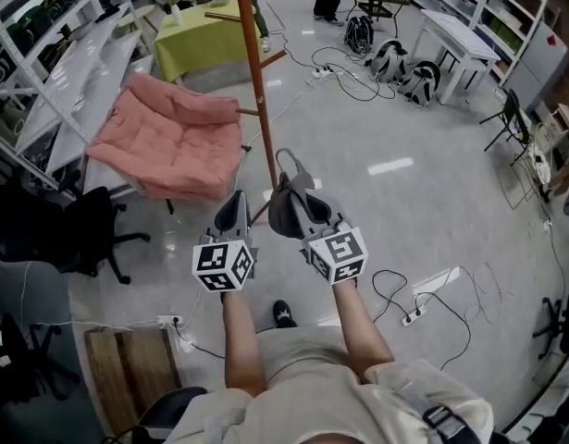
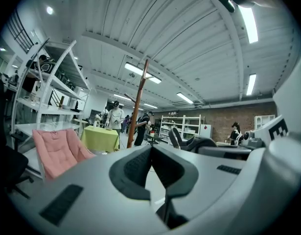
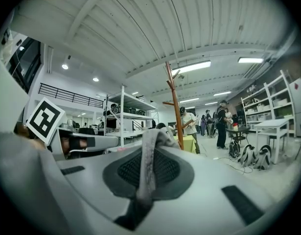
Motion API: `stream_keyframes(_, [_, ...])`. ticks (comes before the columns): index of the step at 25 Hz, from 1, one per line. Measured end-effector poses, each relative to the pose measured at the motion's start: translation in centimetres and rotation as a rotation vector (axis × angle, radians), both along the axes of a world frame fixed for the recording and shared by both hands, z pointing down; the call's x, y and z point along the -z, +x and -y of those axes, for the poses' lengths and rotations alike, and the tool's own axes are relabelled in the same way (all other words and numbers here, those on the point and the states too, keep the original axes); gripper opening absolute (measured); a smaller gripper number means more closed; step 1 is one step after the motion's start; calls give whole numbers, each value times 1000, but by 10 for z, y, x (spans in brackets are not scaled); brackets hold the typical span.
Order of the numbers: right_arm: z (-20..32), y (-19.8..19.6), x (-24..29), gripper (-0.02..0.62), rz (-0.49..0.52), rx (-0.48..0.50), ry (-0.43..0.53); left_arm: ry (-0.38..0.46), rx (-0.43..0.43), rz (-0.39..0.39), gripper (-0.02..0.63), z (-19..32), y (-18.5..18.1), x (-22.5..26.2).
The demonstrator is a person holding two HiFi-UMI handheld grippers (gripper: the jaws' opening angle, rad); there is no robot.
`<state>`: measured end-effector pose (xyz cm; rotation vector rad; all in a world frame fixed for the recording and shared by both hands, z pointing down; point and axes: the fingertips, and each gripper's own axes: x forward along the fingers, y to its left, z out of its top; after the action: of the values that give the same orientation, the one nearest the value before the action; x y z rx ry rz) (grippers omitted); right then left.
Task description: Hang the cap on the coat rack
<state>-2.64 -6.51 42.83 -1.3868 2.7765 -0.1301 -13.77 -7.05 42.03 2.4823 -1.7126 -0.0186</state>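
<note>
A grey cap [image 1: 282, 213] hangs in my right gripper [image 1: 299, 185], which is shut on it. In the right gripper view, a strip of the cap's fabric [image 3: 149, 155] is pinched between the jaws of the right gripper [image 3: 148, 146]. The coat rack [image 1: 259, 91], a red-brown wooden pole with pegs, stands just beyond both grippers. It also rises ahead as the coat rack [image 3: 174, 102] in the right gripper view and as the coat rack [image 2: 138, 102] in the left gripper view. My left gripper [image 1: 235, 200] is beside the right one. The left gripper [image 2: 151, 151] is shut with nothing in it.
A pink cushioned chair [image 1: 168, 141] sits left of the rack, with a green-covered table [image 1: 205, 35] behind it. White shelving [image 1: 43, 63] and a black office chair [image 1: 71, 229] line the left. Cables [image 1: 423, 303] lie on the floor to the right, and backpacks [image 1: 404, 67] farther off.
</note>
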Motion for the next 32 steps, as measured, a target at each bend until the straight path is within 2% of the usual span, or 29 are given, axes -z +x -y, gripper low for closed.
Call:
stream_keyframes(6, [19, -10, -3, 11, 10, -62, 10, -24, -25, -16, 6, 19, -24, -16])
stream_keyframes(16, [31, -21, -6, 11, 4, -85, -3, -87, -12, -82, 6, 28, -43, -40])
stream_keyframes(23, [61, -29, 2, 11, 3, -60, -6, -107, -22, -72, 6, 62, -36, -37])
stream_keyframes(32, [114, -46, 18, 11, 44, -57, 23, -98, -59, -10, 6, 111, -38, -26])
